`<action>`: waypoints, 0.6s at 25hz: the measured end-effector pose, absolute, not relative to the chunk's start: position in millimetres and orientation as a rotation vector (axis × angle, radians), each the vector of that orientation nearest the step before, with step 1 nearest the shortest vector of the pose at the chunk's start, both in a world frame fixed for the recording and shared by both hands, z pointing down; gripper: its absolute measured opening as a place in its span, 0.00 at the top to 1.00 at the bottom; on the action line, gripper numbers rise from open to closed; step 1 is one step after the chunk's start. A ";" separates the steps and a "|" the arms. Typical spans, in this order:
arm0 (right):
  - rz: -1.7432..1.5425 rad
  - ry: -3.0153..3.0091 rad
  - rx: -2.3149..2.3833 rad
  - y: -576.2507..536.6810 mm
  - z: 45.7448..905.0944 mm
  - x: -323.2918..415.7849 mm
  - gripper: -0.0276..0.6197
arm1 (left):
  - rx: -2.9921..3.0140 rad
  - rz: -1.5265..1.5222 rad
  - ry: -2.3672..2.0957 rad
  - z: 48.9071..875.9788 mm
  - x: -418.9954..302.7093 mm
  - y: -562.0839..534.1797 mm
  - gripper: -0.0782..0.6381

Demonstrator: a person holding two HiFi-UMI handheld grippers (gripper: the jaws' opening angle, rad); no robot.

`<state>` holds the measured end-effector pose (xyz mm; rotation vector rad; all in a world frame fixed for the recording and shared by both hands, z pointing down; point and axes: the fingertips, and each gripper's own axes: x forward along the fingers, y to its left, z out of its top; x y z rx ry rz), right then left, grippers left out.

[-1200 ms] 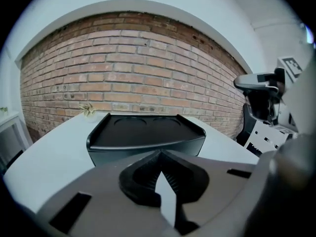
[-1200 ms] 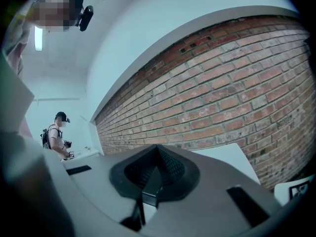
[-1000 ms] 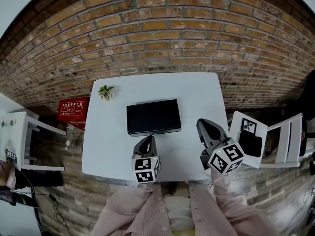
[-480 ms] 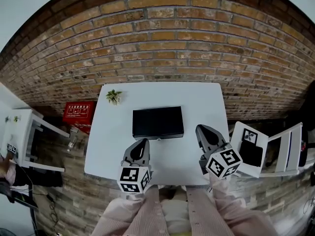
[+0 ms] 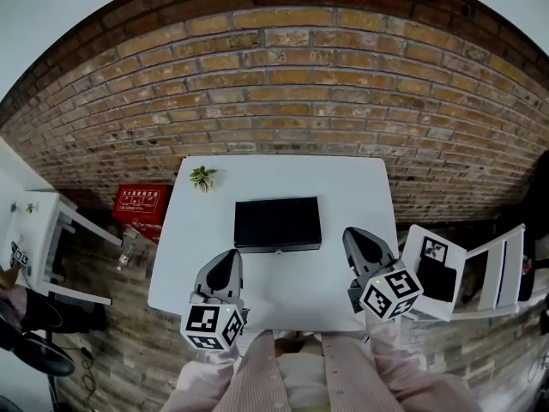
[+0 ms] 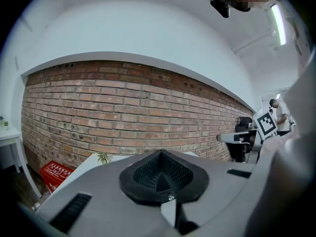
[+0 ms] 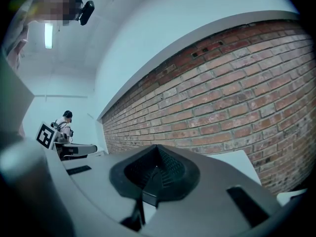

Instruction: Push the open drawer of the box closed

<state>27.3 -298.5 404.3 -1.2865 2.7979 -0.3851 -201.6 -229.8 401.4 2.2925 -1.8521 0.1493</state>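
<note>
Right, we have the black box (image 5: 278, 224) sitting mid-table (image 5: 352, 178), its drawer (image 5: 278, 247) apparently flush with the box front on the side facing us. On our side of the box and off to its left, we hold the left gripper (image 5: 226, 264) clear of it, jaws pressed together on nothing. On our side of the box to its right, the right gripper (image 5: 358, 240) hovers, also apart from it, jaws together and empty. Beyond the box's far left corner, a small plant (image 5: 203, 177).
</note>
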 end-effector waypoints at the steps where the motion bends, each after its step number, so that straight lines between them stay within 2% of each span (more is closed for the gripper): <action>1: -0.380 2.794 -1.287 -298.9 402.2 28.4 0.95 | 2.294 0.149 -1.865 397.7 -203.5 -228.7 0.90; 15: -0.307 2.828 -1.264 -298.9 392.5 24.0 0.95 | 2.254 0.112 -1.976 379.3 -229.8 -217.5 0.90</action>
